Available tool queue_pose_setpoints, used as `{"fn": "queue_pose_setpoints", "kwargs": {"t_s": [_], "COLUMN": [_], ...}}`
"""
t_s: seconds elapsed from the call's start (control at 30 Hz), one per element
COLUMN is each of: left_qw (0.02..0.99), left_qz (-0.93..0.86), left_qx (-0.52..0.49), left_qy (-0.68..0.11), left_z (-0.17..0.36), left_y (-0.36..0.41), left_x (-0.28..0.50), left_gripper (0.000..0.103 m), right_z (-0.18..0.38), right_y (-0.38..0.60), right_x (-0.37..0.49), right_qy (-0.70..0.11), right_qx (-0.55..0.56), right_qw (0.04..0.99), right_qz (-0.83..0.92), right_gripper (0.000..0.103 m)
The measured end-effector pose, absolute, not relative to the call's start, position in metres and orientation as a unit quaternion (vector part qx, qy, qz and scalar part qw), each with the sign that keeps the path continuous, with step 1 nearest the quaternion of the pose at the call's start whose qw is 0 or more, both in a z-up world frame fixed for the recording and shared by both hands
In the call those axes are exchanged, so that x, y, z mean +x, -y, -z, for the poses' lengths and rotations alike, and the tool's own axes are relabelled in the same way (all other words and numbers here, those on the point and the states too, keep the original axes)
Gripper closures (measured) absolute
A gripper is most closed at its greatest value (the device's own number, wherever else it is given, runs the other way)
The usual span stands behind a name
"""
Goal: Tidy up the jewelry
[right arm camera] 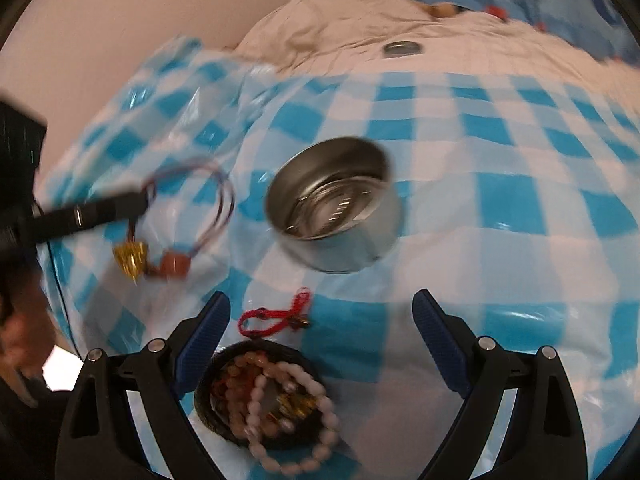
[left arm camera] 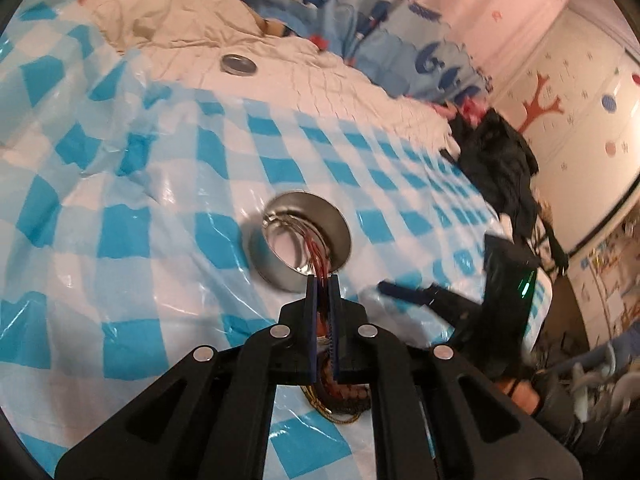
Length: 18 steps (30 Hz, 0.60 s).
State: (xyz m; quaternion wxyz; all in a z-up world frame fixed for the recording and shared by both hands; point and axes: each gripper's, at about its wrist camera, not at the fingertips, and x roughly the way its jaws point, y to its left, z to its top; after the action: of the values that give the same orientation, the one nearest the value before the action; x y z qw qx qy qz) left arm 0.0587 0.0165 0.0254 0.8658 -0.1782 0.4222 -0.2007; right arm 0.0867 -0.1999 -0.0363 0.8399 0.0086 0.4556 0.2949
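You worked over a blue-and-white checked plastic sheet (right arm camera: 500, 208), where a round silver metal tin (right arm camera: 334, 204) stood open. Your left gripper (left arm camera: 323, 280) was clamped on a thin red cord necklace (right arm camera: 192, 204) with gold and brown pendants, raised beside the tin. Your right gripper (right arm camera: 322, 312) was spread wide above a dark dish of beaded bracelets (right arm camera: 260, 394) and a small red string bracelet (right arm camera: 276, 318).

The left gripper (left arm camera: 323, 280) has its jaws drawn nearly together, blue pads (left arm camera: 311, 320) facing each other across a thin slit, with strands pinched in that slit and running out past the tips. In the right wrist view the same gripper (right arm camera: 140, 200) reaches in from the left edge as a dark, blurred bar. The right gripper (right arm camera: 322, 306) stands with jaws spread wide, its blue fingers (right arm camera: 438, 344) angled outward and nothing between them.
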Motion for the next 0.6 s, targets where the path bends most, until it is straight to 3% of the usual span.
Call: {"fn": "queue_pose_setpoints", "kwargs": {"t_s": [0.23,0.27,0.3,0.33,0.4,0.6], "left_qw": [0.870,0.870,0.870,0.870,0.871,0.870], "left_qz": [0.189,0.189,0.189,0.188,0.186,0.189], "left_qx": [-0.180,-0.181,-0.181,-0.180,-0.178,-0.177], "left_qy": [-0.419,-0.418,-0.418,-0.418,-0.419,-0.419], "left_z": [-0.025,-0.025,-0.025,-0.025,-0.025,-0.026], "left_y": [-0.019,-0.018,-0.018,-0.019,-0.017,-0.010], "left_x": [0.065,0.065,0.066,0.066,0.067,0.072], "left_gripper": [0.099,0.099,0.099,0.099,0.099,0.099], "right_z": [0.057,0.059,0.062,0.064,0.062,0.042], "right_y": [0.155,0.153,0.152,0.152,0.155,0.182], "right_x": [0.080,0.079,0.079,0.079,0.079,0.081], "right_qy": [-0.462,-0.463,-0.470,-0.473,-0.475,-0.456], "right_qx": [-0.084,-0.092,-0.098,-0.096,-0.077,0.000], "right_qw": [0.831,0.828,0.823,0.822,0.816,0.829], "right_qz": [-0.298,-0.302,-0.302,-0.303,-0.319,-0.324], "right_gripper": [0.015,0.026,0.052,0.058,0.085,0.086]}}
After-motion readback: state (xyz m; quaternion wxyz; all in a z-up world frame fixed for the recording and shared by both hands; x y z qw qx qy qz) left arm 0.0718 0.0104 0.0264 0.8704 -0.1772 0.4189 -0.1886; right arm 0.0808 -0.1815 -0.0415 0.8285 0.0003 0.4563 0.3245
